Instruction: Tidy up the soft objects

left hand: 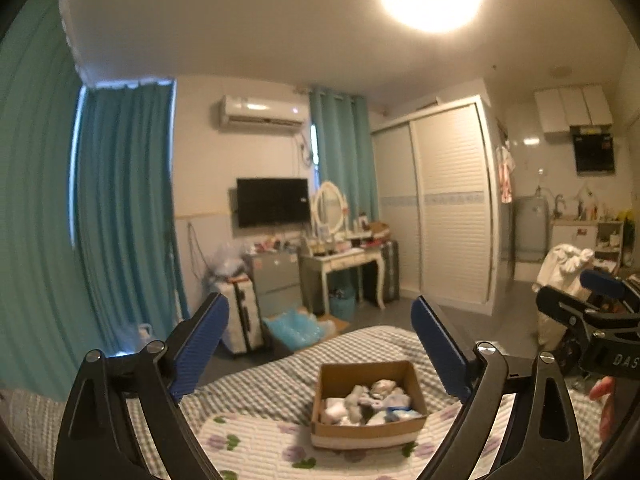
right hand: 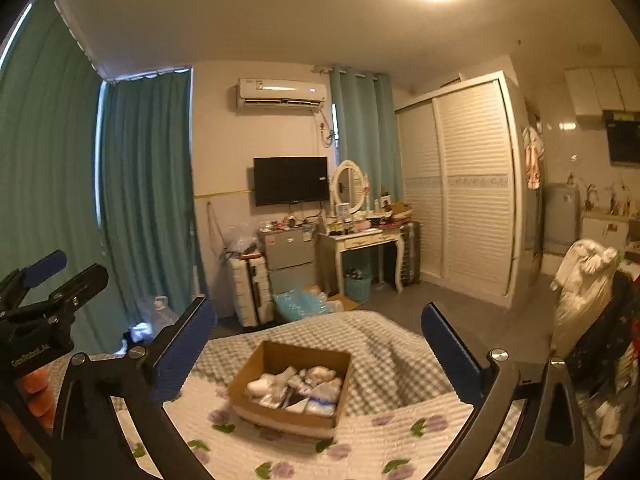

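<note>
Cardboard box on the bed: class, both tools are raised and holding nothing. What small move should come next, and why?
Probably lower the right tool toward the cardboard box. Both tools are open and empty above the bed, and the soft white items sit jumbled inside the box, so reaching in seems the first step.

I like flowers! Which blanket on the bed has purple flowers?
The white quilt nearest the camera has the purple flowers. The checked blanket behind it shows only grey-and-white squares.

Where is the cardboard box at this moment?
The cardboard box sits on the bed, ahead of both open grippers, partly on the flowered quilt; soft white items fill it.
</note>
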`<state>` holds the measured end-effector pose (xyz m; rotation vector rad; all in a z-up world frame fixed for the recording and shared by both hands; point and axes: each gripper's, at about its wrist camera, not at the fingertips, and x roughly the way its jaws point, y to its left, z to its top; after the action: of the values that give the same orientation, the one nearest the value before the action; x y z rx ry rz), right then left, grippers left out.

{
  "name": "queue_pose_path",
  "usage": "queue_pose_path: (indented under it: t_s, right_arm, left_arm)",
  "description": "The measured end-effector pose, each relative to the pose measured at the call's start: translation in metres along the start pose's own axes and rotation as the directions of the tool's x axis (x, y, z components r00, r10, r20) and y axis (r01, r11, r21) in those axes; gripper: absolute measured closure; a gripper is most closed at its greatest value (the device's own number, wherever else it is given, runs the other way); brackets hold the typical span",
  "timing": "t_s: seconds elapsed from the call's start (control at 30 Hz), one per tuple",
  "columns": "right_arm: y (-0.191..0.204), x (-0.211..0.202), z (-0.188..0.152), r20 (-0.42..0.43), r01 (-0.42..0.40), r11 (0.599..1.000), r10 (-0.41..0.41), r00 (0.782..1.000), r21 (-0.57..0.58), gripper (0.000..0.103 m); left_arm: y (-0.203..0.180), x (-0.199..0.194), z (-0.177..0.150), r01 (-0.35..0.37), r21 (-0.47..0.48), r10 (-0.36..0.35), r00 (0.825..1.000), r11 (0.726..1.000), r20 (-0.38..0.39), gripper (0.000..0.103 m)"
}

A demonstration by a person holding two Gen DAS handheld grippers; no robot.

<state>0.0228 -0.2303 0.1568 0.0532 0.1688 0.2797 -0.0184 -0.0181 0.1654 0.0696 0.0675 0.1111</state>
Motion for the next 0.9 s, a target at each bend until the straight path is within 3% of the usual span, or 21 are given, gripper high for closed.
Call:
queue_pose_path:
  t_s: [0.13,0.23,0.53,0.63,0.9]
  right_arm:
    - [0.004,0.01,-0.043,-0.006,-0.017,1.0,0.017,1.0,0.01,0.0]
    - [0.007,0.029,-0.072,-0.009,-0.005,1.0,0.005,1.0,0.012,0.0]
    - [0.006,0.097,-0.148,-0.096,0.023,1.0,-0.022,0.995,0.018,0.0]
    - [0.002,0.109,-0.163,-0.12,0.046,0.999,-0.044,0.992,0.013,0.0]
    - [-0.003,0.119,-0.172,-0.164,0.066,0.997,-0.06,0.985,0.029,0.0]
  left_arm:
    - [-0.002,0.005,-0.029,-0.011,0.026,0.011,1.0,1.0,0.005,0.009]
    - [0.0,0.025,-0.054,0.023,-0.001,-0.023,0.998,1.0,-0.06,0.009]
    - [0.005,0.098,-0.145,0.016,0.001,-0.015,0.977,1.0,-0.215,0.009]
    - [0.004,0.106,-0.161,0.028,-0.001,-0.027,0.966,1.0,-0.259,0.009]
    - [0.0,0.1,-0.172,0.047,-0.001,-0.045,0.959,0.999,-0.279,0.009]
